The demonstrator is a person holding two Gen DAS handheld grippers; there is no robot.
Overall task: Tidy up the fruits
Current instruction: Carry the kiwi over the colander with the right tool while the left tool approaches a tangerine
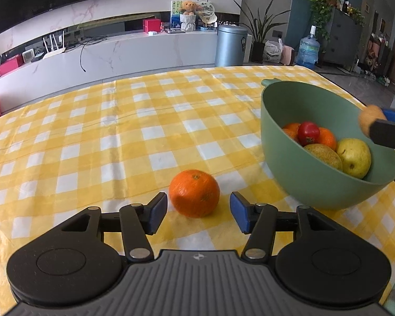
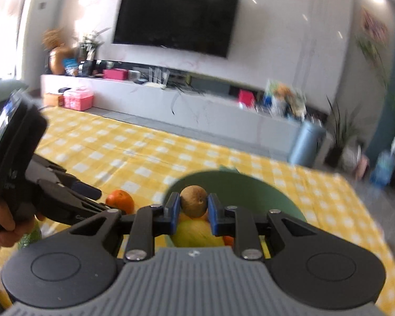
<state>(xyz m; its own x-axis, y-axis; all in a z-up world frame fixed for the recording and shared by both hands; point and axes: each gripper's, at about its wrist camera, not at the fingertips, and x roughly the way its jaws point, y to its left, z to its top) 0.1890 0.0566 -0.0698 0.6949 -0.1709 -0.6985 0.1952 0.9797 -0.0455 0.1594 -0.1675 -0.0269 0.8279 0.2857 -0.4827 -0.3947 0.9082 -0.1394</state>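
Note:
An orange [image 1: 194, 193] lies on the yellow checked tablecloth [image 1: 118, 131], just ahead of my open left gripper [image 1: 198, 214], between its blue pads without touching. A green bowl [image 1: 276, 142] at the right holds oranges, a red fruit [image 1: 308, 133] and two yellow-green pears [image 1: 354, 157]. My right gripper [image 2: 194, 212] is shut on a brown kiwi [image 2: 194, 201] and holds it above the bowl [image 2: 250, 187]. The kiwi also shows at the right edge of the left wrist view [image 1: 370, 121]. The orange [image 2: 120, 201] shows left of the bowl.
The table's far edge [image 1: 171, 69] runs in front of a white TV cabinet. The left gripper body and the hand holding it [image 2: 21, 184] fill the left of the right wrist view. The right wrist view is blurred.

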